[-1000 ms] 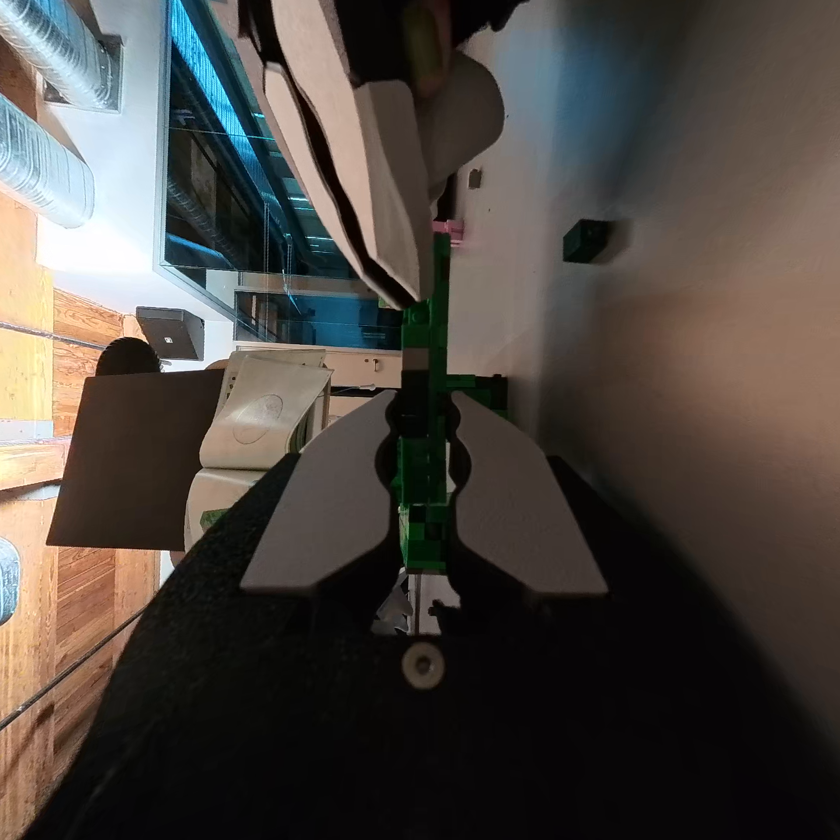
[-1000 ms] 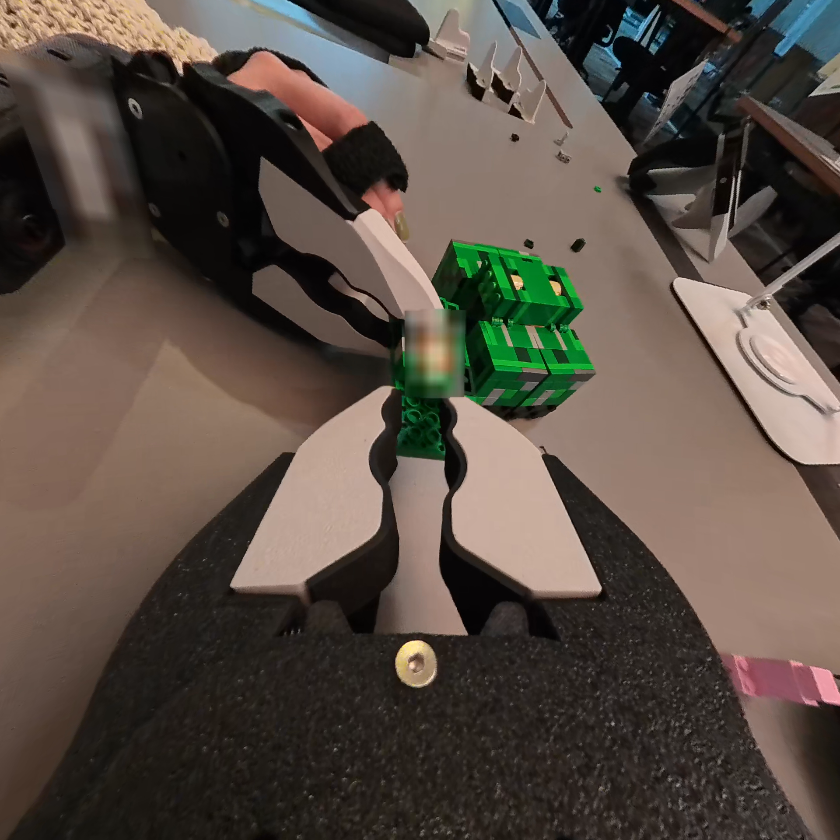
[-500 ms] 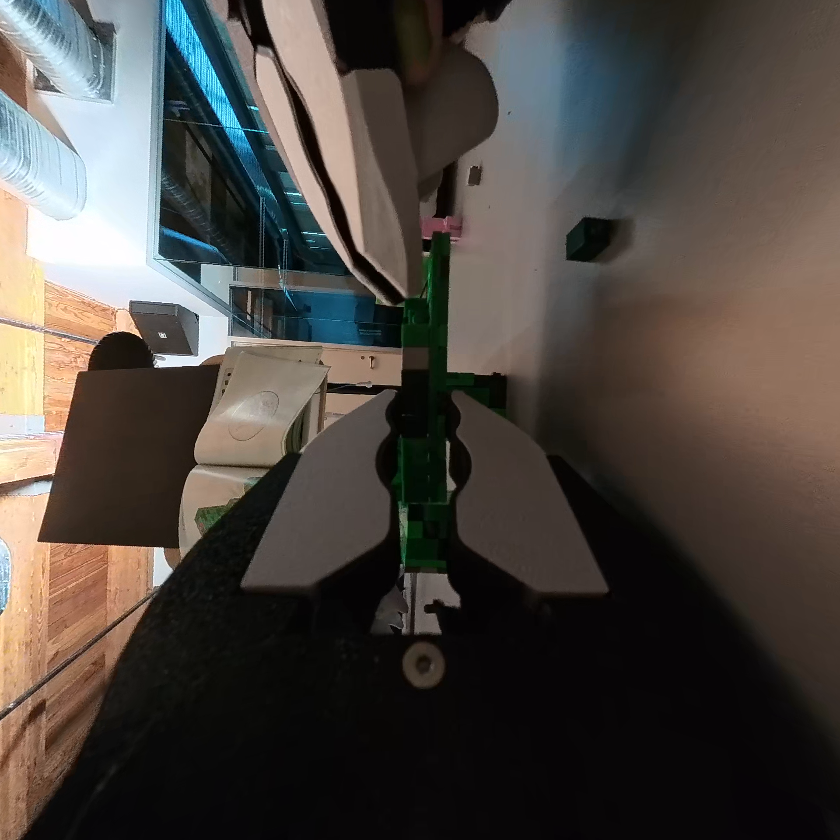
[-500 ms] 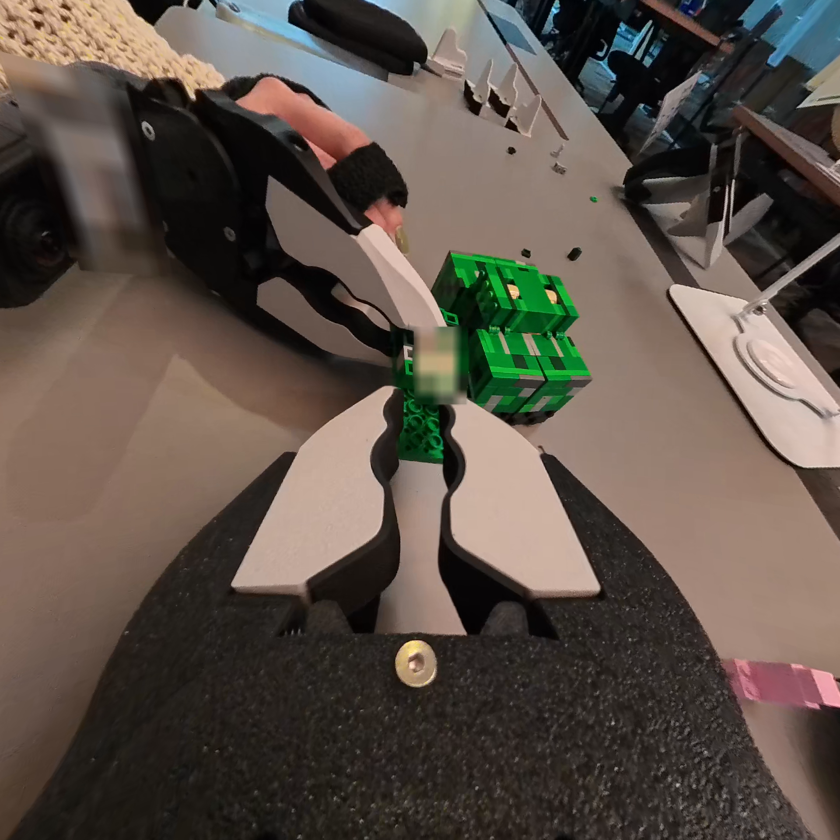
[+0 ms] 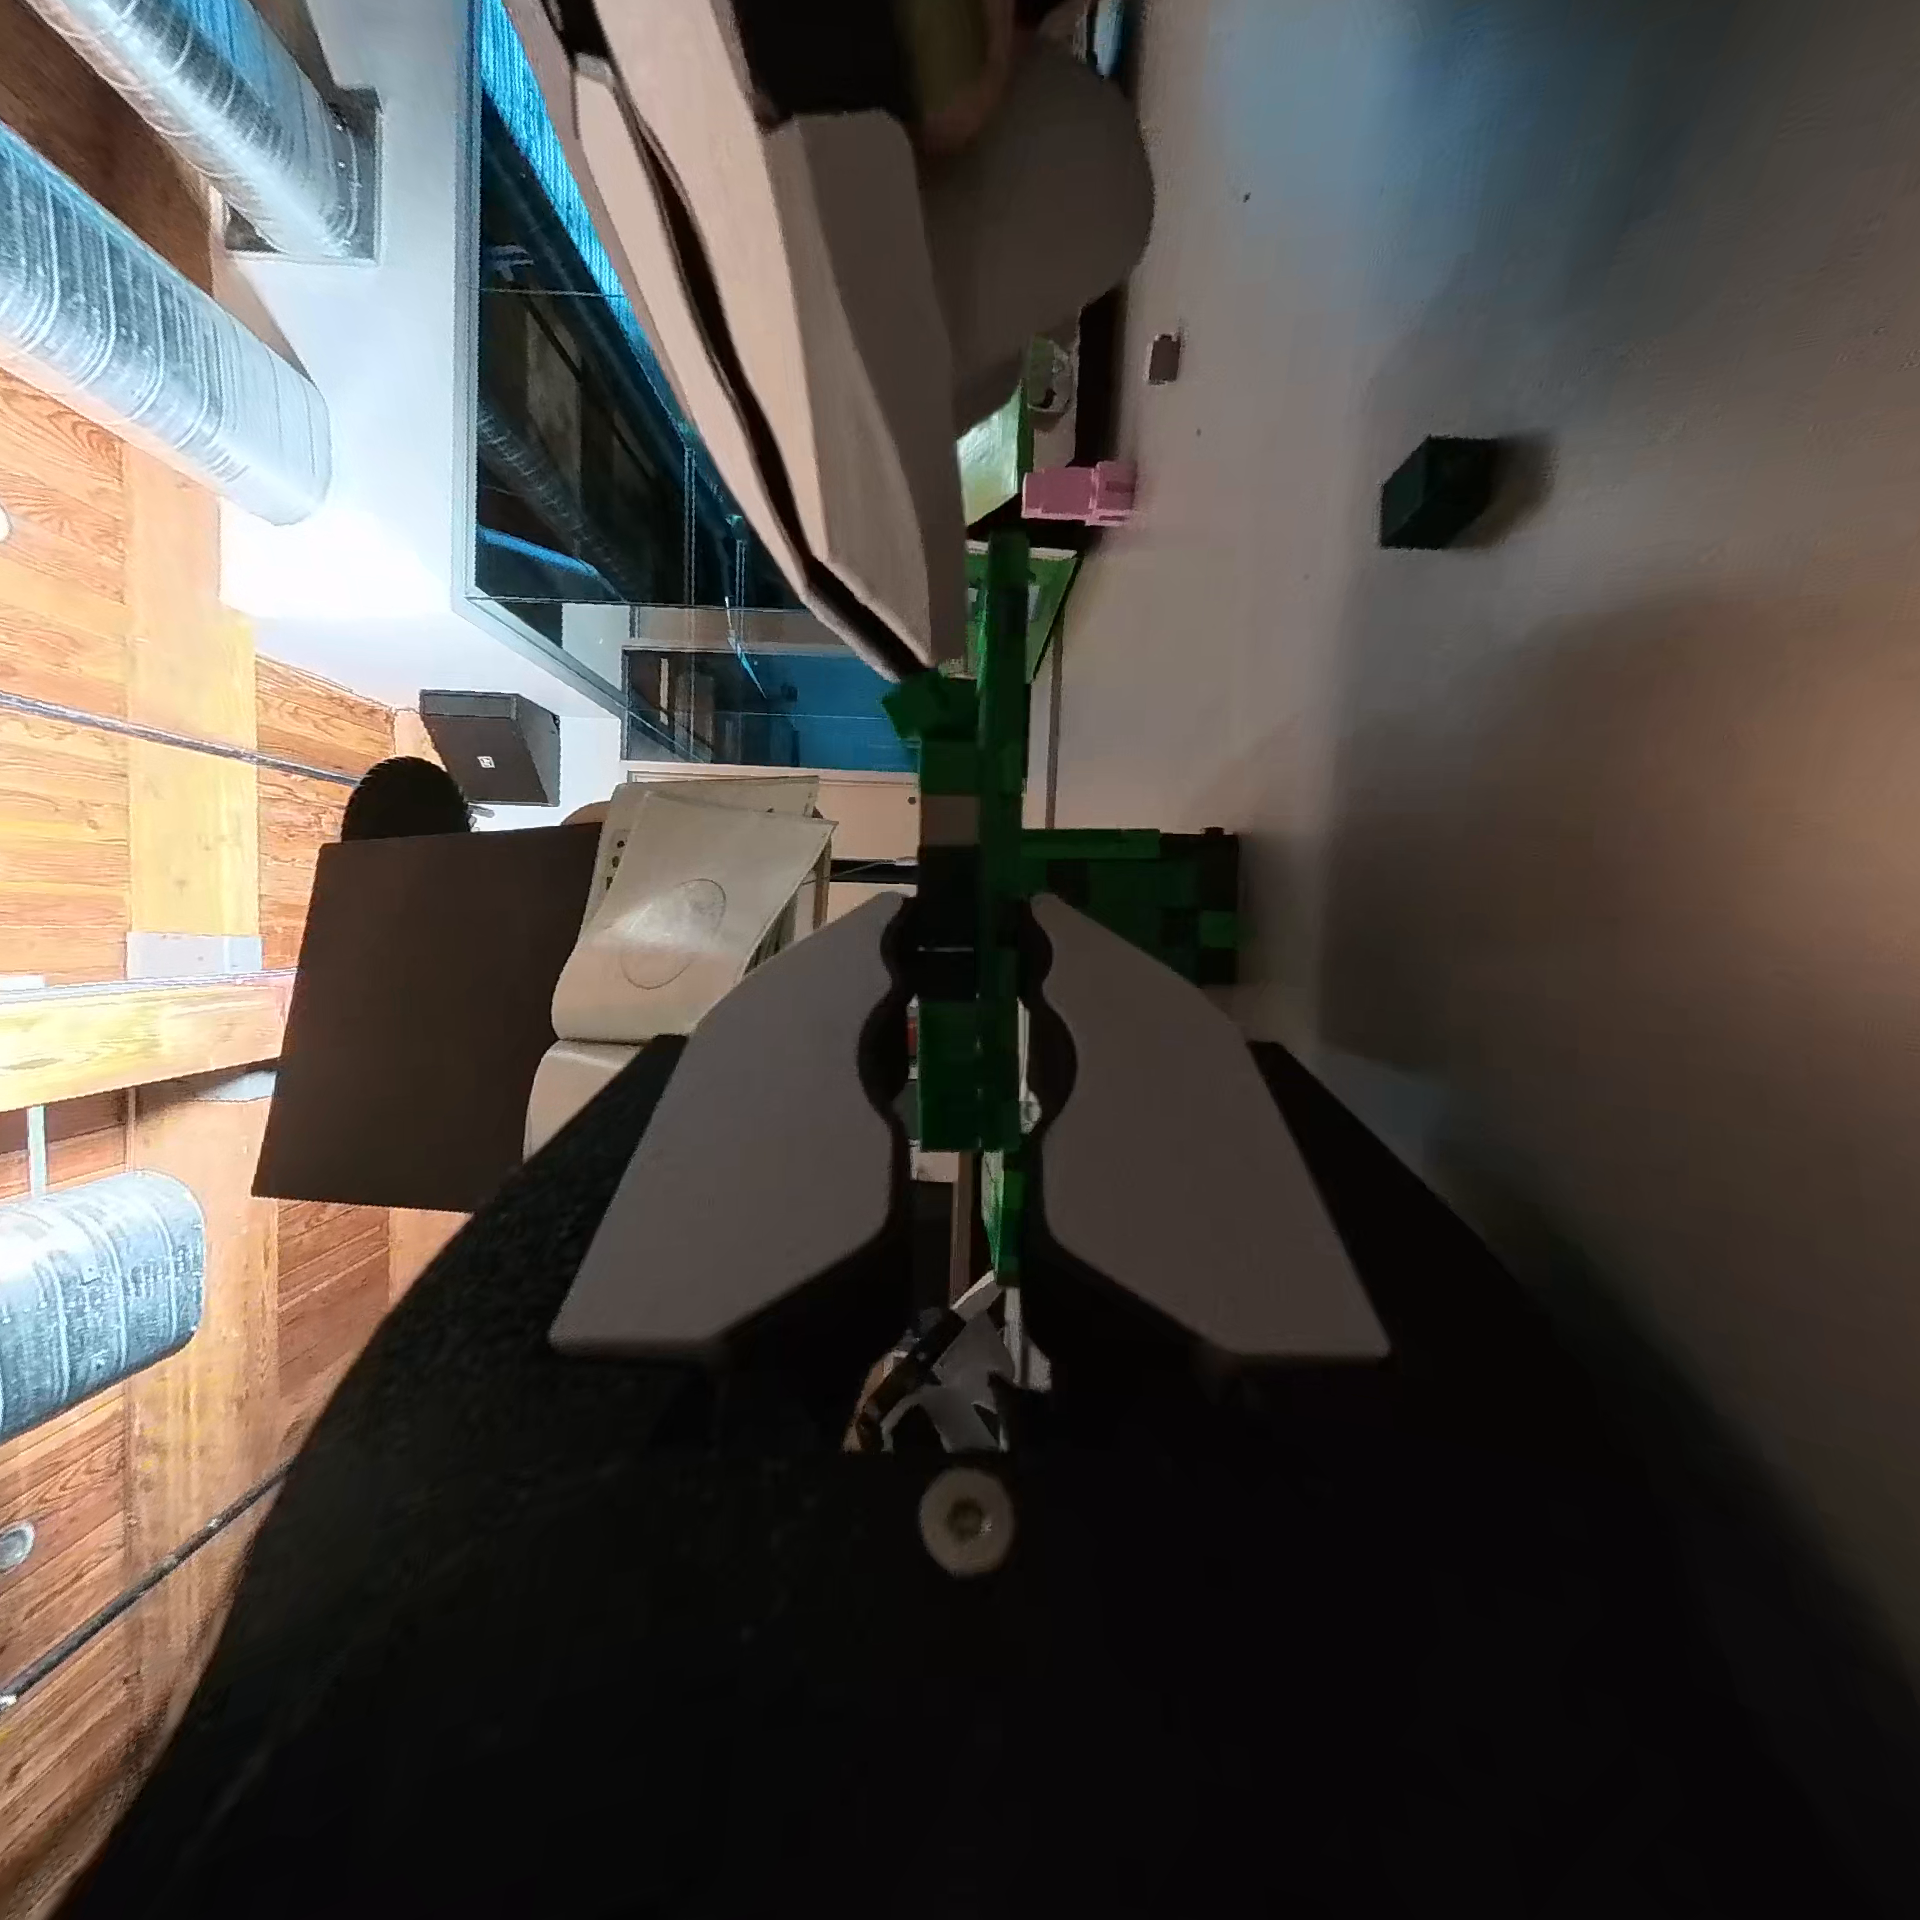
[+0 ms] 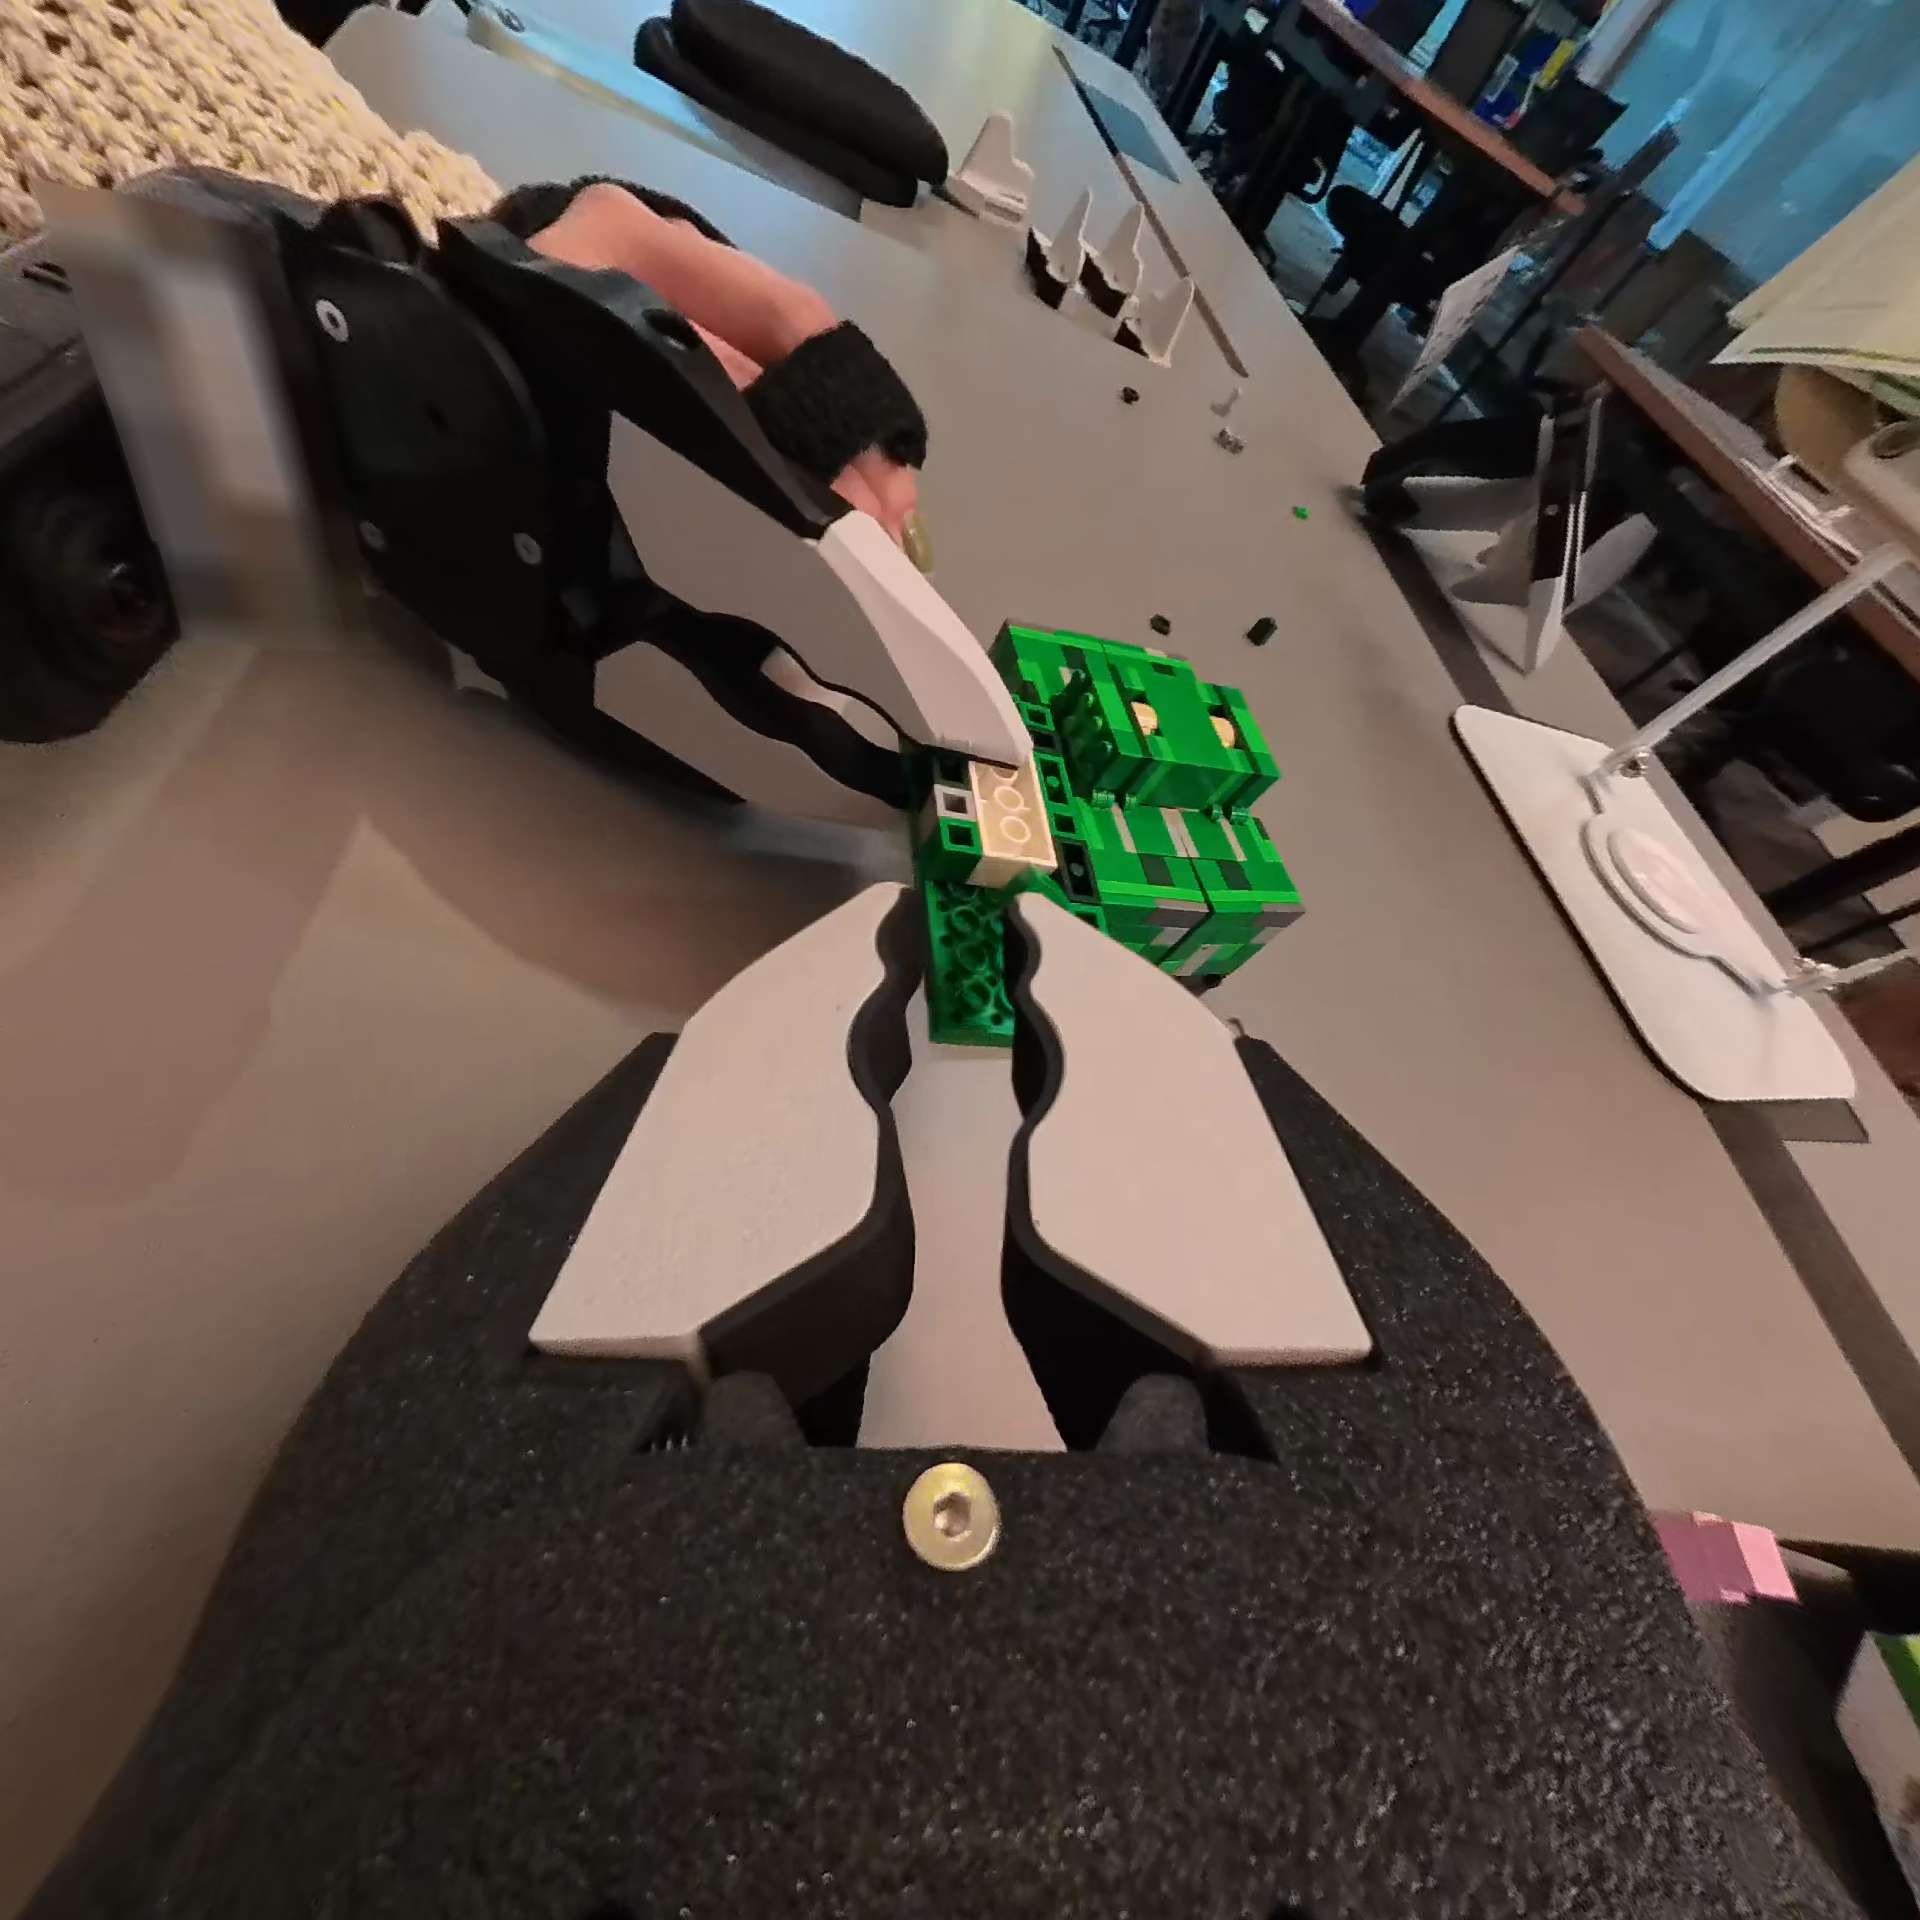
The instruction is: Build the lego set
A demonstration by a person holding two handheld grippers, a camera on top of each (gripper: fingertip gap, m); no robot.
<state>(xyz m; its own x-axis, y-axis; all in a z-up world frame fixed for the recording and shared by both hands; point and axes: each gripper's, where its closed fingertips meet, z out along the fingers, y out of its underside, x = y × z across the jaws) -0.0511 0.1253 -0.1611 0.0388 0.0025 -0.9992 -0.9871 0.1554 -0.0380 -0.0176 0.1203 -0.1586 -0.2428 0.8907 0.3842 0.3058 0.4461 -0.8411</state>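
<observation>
- The grey desk [image 6: 1039,364] carried the green lego build [image 6: 1153,821].
- Left tongs [image 6: 961,743] were closed on its upper panel; slipping could split the hinge.
- Right tongs [image 6: 961,935] pinched the green plate [image 6: 971,982]; a skewed push might pop it off.

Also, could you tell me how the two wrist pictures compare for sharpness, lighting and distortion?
Left wrist view: turned sideways, dim and backlit, so the green lego model reads dark between the left gripper, and the right gripper at the top is smeared. Right wrist view: evenly lit, the model and the tan brick are sharp, the grey table carries soft glare, and the edges bend from the wide lens.
</observation>
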